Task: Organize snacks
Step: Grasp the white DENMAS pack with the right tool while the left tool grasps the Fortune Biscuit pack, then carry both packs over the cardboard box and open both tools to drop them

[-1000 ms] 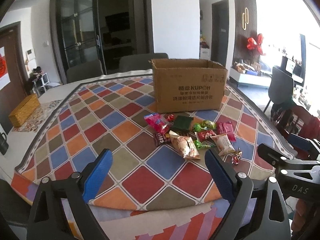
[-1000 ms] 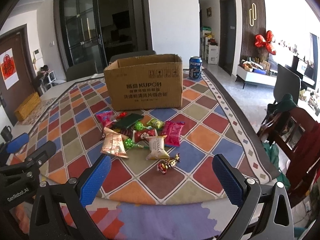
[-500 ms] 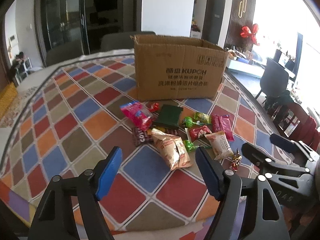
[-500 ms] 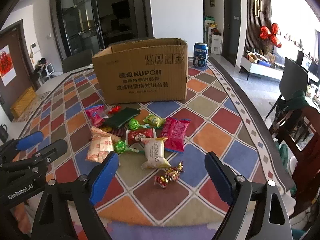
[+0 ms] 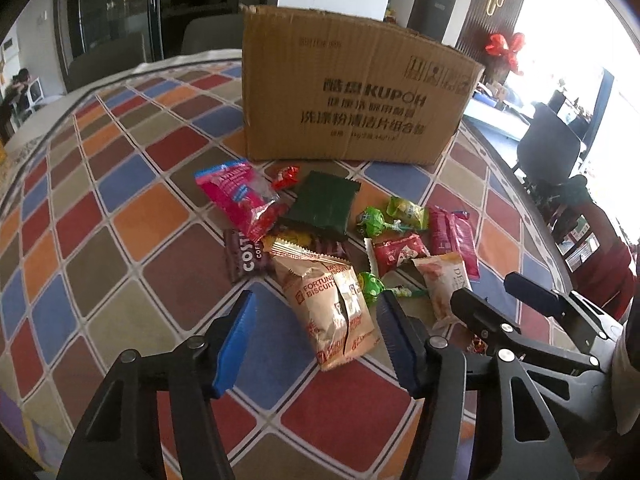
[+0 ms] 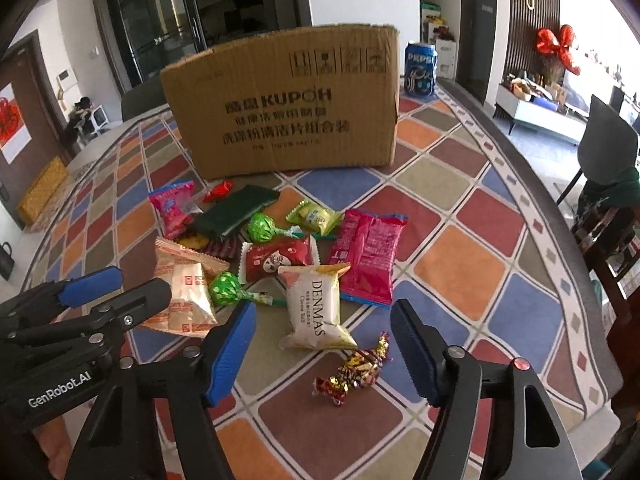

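Several wrapped snacks lie in a heap on the patterned tablecloth in front of a cardboard box, which also shows in the right wrist view. My left gripper is open, its jaws either side of the near end of a tan Fortune Biscuit pack. My right gripper is open and empty, low over a white Denmas pack and a foil candy. Pink packs, a dark green pack and green lollipops lie around them.
A Pepsi can stands behind the box's right corner. The table's edge curves off to the right, with chairs beyond it. A woven yellow box sits far left.
Both grippers have moved forward and down toward the snack heap. Both stayed open, with the jaws somewhat narrower than before.
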